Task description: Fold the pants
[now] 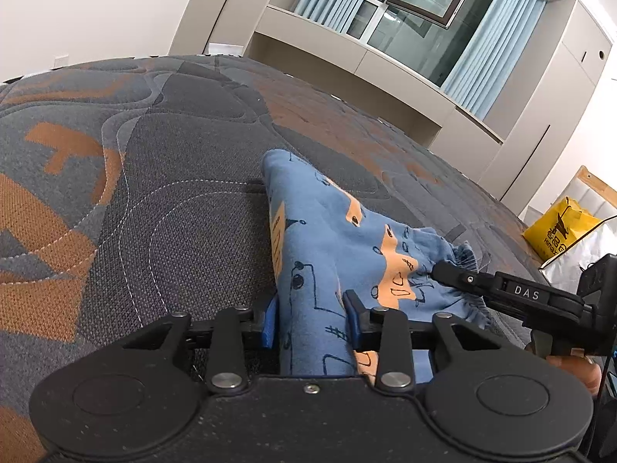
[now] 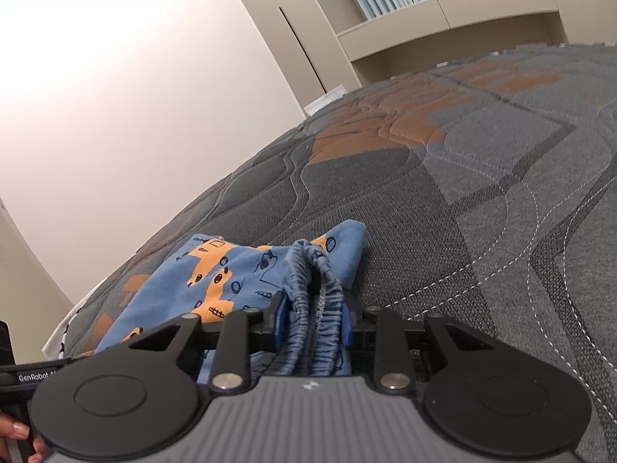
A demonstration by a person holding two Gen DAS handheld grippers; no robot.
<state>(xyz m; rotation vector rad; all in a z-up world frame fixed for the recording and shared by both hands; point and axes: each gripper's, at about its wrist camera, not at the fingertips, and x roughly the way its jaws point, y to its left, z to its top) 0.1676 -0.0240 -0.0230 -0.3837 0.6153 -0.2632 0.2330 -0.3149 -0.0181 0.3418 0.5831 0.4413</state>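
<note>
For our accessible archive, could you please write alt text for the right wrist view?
The right gripper is closed on the gathered elastic waistband of blue pants with orange print, lying on a grey and orange quilted mattress.

Right gripper [image 1: 439, 270] arm: "DAS", white letters.
Yellow bag [image 1: 559, 229]: "Himax", black print, partly cut off.
Black strap [image 2: 34, 376] at left edge of the right wrist view: "GenRobot", remainder hidden.
</note>
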